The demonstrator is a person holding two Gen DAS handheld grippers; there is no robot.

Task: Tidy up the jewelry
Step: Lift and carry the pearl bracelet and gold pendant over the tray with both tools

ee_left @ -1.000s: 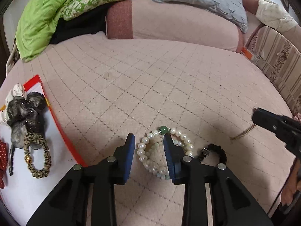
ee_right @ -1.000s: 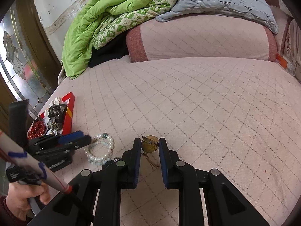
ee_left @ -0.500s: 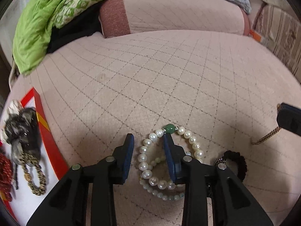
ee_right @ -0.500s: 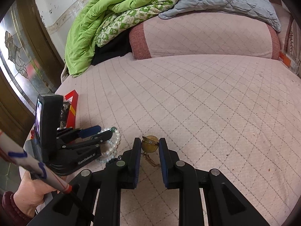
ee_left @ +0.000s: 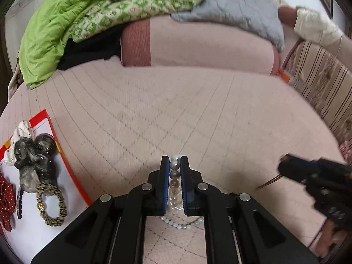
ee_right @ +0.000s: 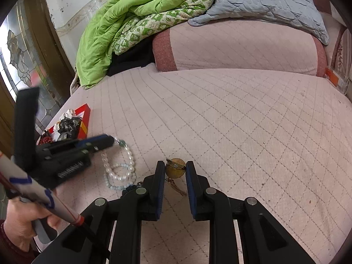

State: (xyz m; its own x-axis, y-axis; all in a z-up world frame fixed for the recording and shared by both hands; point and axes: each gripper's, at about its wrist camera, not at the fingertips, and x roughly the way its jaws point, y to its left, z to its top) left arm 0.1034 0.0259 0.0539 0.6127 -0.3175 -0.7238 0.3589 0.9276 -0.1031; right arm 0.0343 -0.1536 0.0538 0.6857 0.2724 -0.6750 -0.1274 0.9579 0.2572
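Observation:
My left gripper (ee_left: 175, 165) is shut on a white pearl bracelet (ee_left: 174, 177), lifting one side of it off the pink bed cover; its lower loops hang below the jaws. In the right wrist view the pearl bracelet (ee_right: 120, 171) with its green bead hangs from the left gripper (ee_right: 110, 142). My right gripper (ee_right: 175, 168) is shut on a gold fan-shaped brooch (ee_right: 175, 167) whose chain trails beneath. A white tray with a red rim (ee_left: 72, 184) at the left holds a leopard hair tie (ee_left: 51, 204), a grey scrunchie (ee_left: 33, 154) and a red scrunchie (ee_left: 5, 198).
A black beaded bracelet (ee_right: 132, 187) lies by the pearls. A pink bolster (ee_left: 198, 44), green quilt (ee_left: 77, 22) and grey pillow (ee_left: 237, 11) are piled at the back. A striped cushion (ee_left: 325, 92) bounds the right. A wooden glazed door (ee_right: 22, 66) stands left of the bed.
My left gripper closed on the pearl bracelet and raised it off the cover. My right gripper kept hold of the brooch and barely moved.

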